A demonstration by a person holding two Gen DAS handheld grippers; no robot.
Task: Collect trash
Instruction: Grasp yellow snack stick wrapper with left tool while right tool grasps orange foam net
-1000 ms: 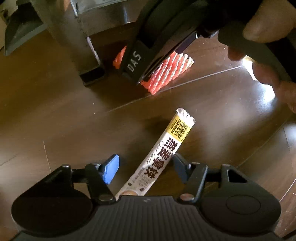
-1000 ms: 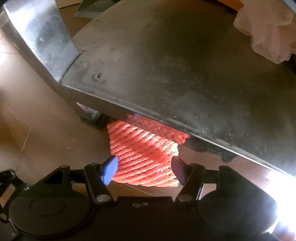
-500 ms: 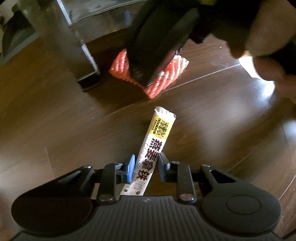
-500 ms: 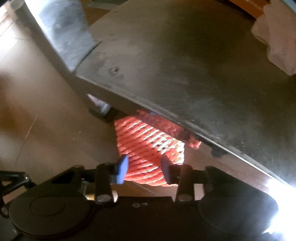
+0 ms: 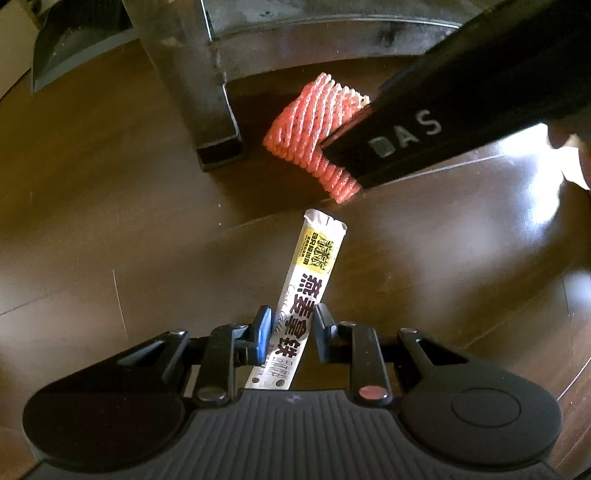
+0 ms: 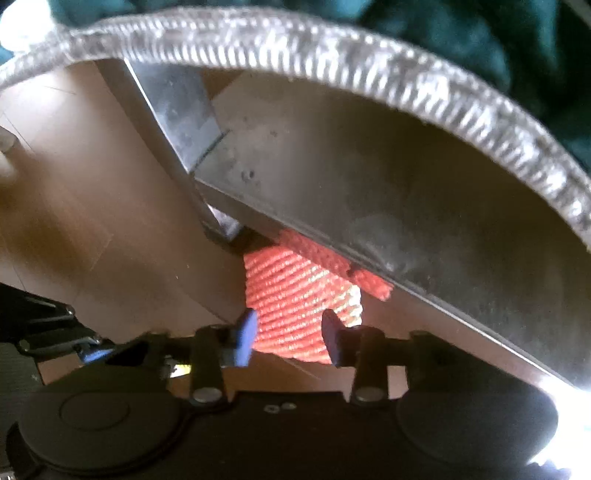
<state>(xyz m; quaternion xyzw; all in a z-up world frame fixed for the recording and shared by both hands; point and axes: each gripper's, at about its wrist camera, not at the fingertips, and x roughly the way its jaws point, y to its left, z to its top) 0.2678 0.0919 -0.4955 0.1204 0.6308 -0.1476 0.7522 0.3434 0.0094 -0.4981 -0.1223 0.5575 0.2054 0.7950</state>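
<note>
My left gripper (image 5: pixel 290 330) is shut on a long white drink-mix sachet (image 5: pixel 308 291) with black and yellow print, held above the dark wood floor. An orange foam fruit net (image 5: pixel 314 129) lies on the floor beside a metal furniture leg. The right gripper's black body (image 5: pixel 424 129) covers part of the net in the left wrist view. In the right wrist view my right gripper (image 6: pixel 290 334) is shut on the orange foam net (image 6: pixel 295 295), its blue pads pressing both sides, just under the edge of a metal table.
A grey metal table leg (image 5: pixel 207 81) and low crossbar (image 5: pixel 332 33) stand right behind the net. The table's metal underside (image 6: pixel 406 192) and ribbed glass edge (image 6: pixel 332 44) hang over the right gripper. A dark dustpan-like object (image 5: pixel 74 40) sits far left.
My left gripper closed on the sachet and lifted it. My right gripper closed on the orange net, and the view tilted up toward the table's edge.
</note>
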